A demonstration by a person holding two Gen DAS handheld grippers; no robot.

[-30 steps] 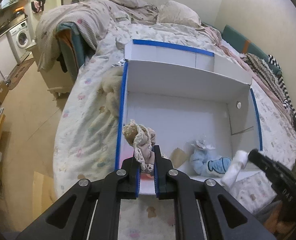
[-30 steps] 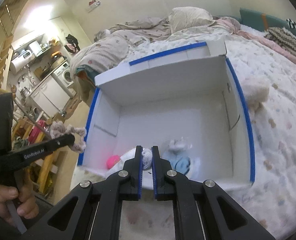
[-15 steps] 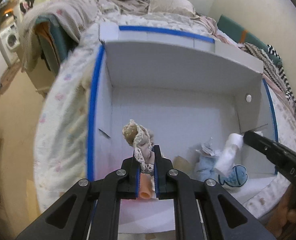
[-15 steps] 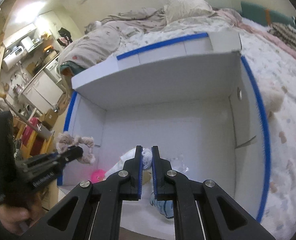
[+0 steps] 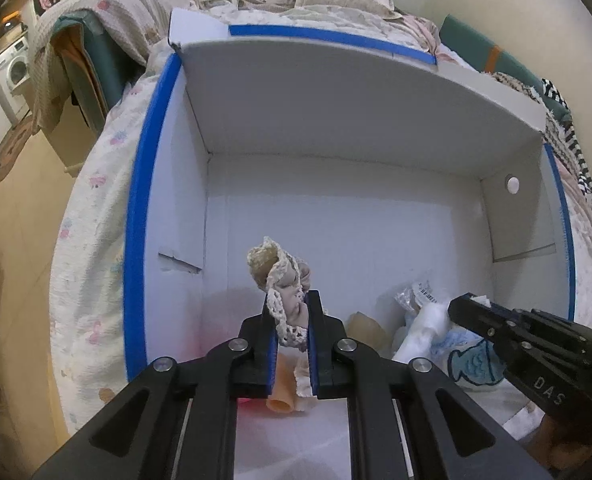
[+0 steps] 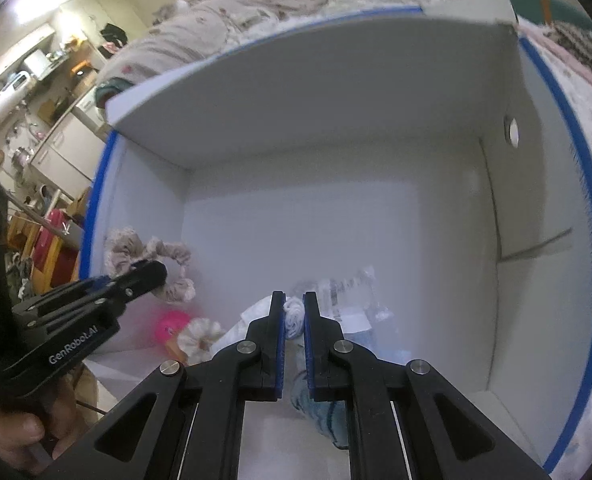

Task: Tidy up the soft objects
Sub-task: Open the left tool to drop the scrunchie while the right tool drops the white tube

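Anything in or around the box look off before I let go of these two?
Nothing stands out. The white box sits intact on the bed, the soft items are heaped at its near end, and both grippers hold their pieces above the box.

Your box (image 5: pixel 167 208) sits on the bed (image 5: pixel 95 184). Inside it, the fish toy (image 5: pixel 472 364) lies right of the doll (image 5: pixel 283 280) your left gripper (image 5: pixel 291 312) holds.

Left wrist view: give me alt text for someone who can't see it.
The left gripper is clamped on a lacy cream scrunchie, held over the inside of a white box with blue-taped rims that sits on a bed. At lower right, the right gripper pinches a white cloth above a blue fish-print item.
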